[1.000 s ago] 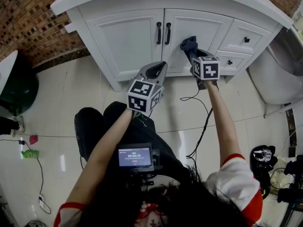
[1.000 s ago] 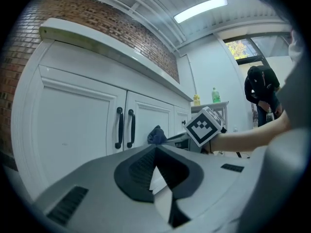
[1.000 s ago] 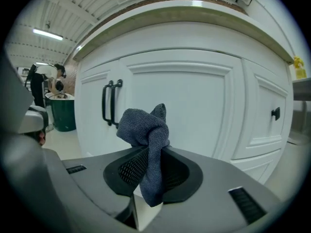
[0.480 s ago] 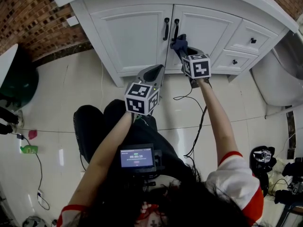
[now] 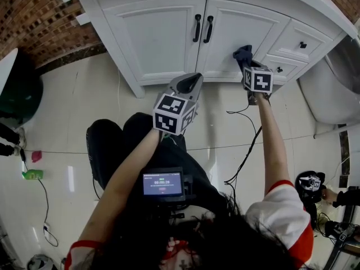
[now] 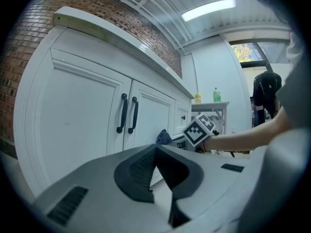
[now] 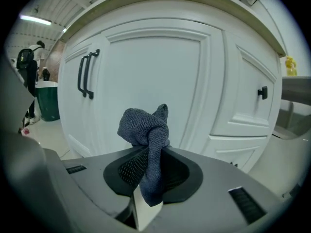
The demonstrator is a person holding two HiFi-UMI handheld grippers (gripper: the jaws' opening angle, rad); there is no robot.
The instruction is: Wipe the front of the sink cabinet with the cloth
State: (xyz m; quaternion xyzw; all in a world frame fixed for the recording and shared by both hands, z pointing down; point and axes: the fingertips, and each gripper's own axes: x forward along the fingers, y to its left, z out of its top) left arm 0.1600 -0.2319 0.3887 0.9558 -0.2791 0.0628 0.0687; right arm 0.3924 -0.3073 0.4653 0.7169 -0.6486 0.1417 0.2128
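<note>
right hand-held gripper [image 7: 151, 155] clamped on bunched dark-blue cloth [image 7: 146, 127]. wad is at white sink cabinet [image 5: 157, 38] front, right of the black door handles [image 5: 202, 28]; can't confirm contact w/ panel. left hand-held gripper [image 6: 156, 154] jaws together, empty, below the handles, off the cabinet. to wipe well: press wad flat, even strokes, follow recessed panel grooves. cloth soft knit, crumpled; cabinet smooth glossy paint.

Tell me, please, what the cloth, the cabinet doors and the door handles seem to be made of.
Cloth: grey-blue woven or knitted fabric, perhaps microfibre; fine ribbed texture, soft folds.
Cabinet doors: white painted wood or board, satin; soft sheen, moulded panels.
Handles: black, probably metal, slightly glossy; material uncertain.
</note>
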